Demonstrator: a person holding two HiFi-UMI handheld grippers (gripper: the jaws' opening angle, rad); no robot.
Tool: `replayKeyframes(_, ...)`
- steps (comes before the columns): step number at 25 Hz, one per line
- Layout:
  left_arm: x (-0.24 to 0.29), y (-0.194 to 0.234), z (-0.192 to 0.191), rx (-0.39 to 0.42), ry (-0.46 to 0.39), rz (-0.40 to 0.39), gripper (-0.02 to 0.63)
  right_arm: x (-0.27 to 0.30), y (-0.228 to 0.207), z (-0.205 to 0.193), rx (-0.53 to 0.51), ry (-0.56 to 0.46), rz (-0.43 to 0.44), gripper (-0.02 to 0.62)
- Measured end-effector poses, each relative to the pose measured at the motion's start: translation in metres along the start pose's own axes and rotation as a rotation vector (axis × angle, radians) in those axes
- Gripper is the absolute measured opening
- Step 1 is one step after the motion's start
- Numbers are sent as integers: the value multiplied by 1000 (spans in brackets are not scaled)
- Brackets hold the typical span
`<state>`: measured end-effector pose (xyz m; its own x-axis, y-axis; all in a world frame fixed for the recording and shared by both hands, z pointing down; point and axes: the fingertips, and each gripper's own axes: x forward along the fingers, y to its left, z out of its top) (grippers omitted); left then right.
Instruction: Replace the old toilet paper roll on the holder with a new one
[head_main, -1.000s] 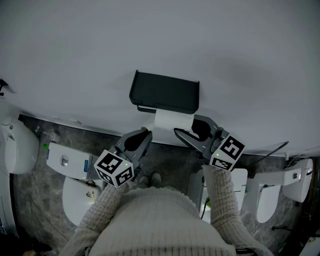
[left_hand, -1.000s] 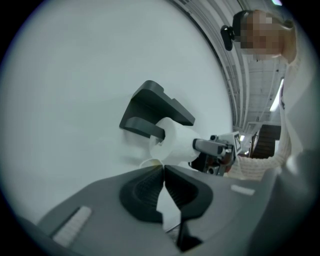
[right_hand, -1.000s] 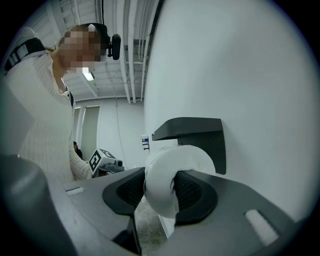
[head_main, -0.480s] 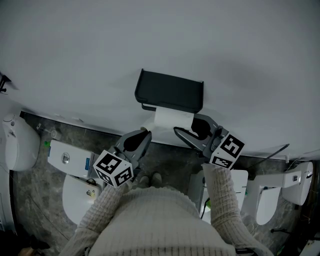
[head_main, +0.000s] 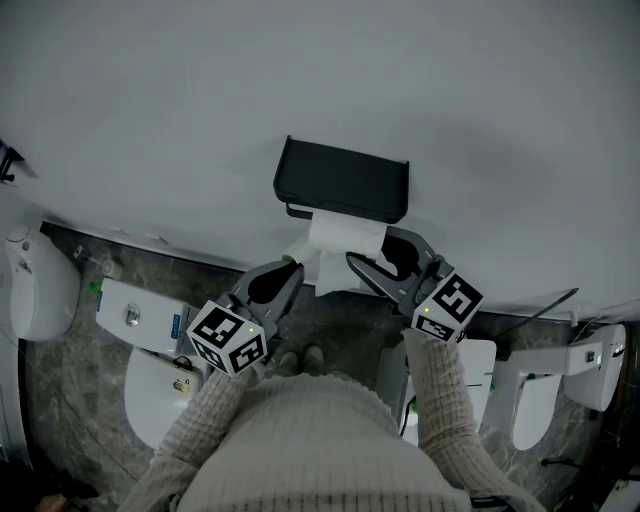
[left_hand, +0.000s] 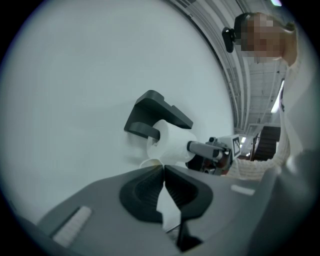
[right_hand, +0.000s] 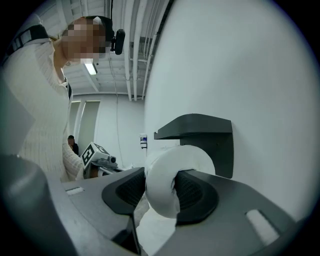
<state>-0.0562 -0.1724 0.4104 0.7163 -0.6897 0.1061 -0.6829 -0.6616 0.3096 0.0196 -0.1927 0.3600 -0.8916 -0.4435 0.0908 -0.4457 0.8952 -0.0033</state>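
A white toilet paper roll (head_main: 347, 234) sits just under the black wall holder (head_main: 345, 180). My right gripper (head_main: 372, 250) is shut on the roll (right_hand: 167, 187): one jaw reaches into its core and the other lies against its outside, under the holder (right_hand: 200, 132). A loose paper tail (head_main: 326, 271) hangs from the roll toward my left gripper (head_main: 290, 268). In the left gripper view the left gripper (left_hand: 164, 171) is shut on that tail (left_hand: 168, 207), with the roll (left_hand: 170, 142) and holder (left_hand: 155, 115) just beyond.
A plain grey wall fills the upper part of the head view. Below stand white toilets (head_main: 40, 290) (head_main: 560, 385) and a cistern (head_main: 140, 320) on a dark stone floor. The person's knitted sleeves reach toward the holder.
The paper tail under the roll has grown longer and now hangs down between the grippers. Both grippers stay almost where they were.
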Motion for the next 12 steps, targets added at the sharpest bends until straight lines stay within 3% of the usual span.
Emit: replayKeyframes(12, 1, -2, 3, 6, 2, -17, 12, -8, -4, 1, -5, 81, -96, 218)
